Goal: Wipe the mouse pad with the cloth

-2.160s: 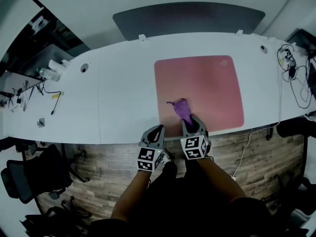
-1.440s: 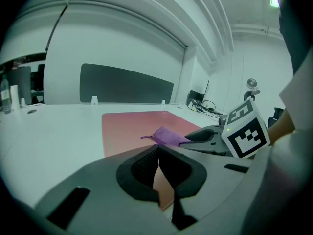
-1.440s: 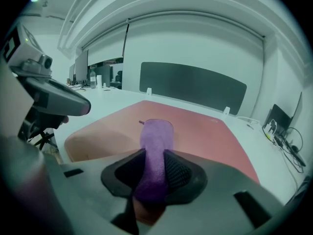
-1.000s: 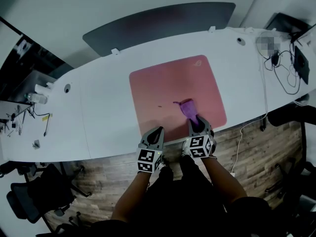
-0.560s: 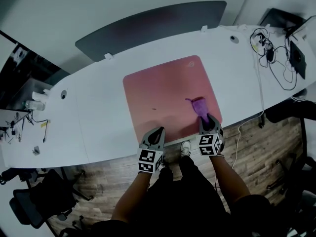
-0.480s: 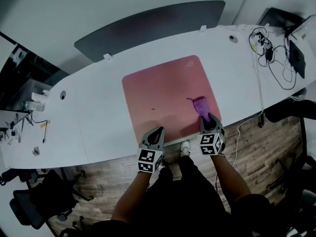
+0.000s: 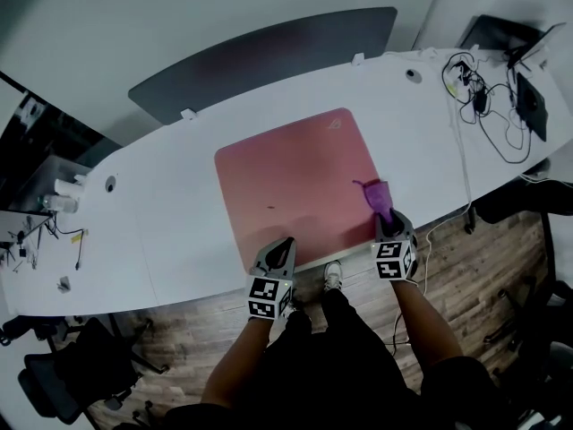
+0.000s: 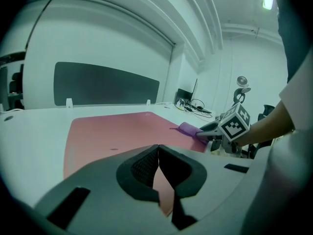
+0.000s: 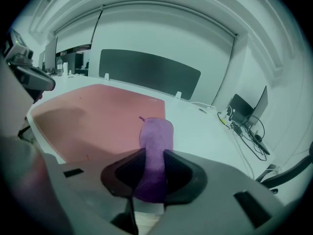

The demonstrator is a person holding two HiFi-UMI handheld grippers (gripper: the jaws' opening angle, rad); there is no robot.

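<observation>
Now right gripper (image 7: 388,222) clamps near end of purple cloth (image 7: 379,193), lower right; cloth looks soft, light, limp. Left gripper (image 7: 281,248) closed, empty.

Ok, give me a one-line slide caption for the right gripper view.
Right gripper shut on the purple cloth, its free end lying at the pink mouse pad's right edge.

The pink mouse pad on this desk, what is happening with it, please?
A person holds a gripper in each hand. The right gripper is shut on a purple cloth, whose free end lies on the pink mouse pad near its right edge, on a white desk. The left gripper is shut and empty, by the pad's near edge. Wiping seems under way.
</observation>
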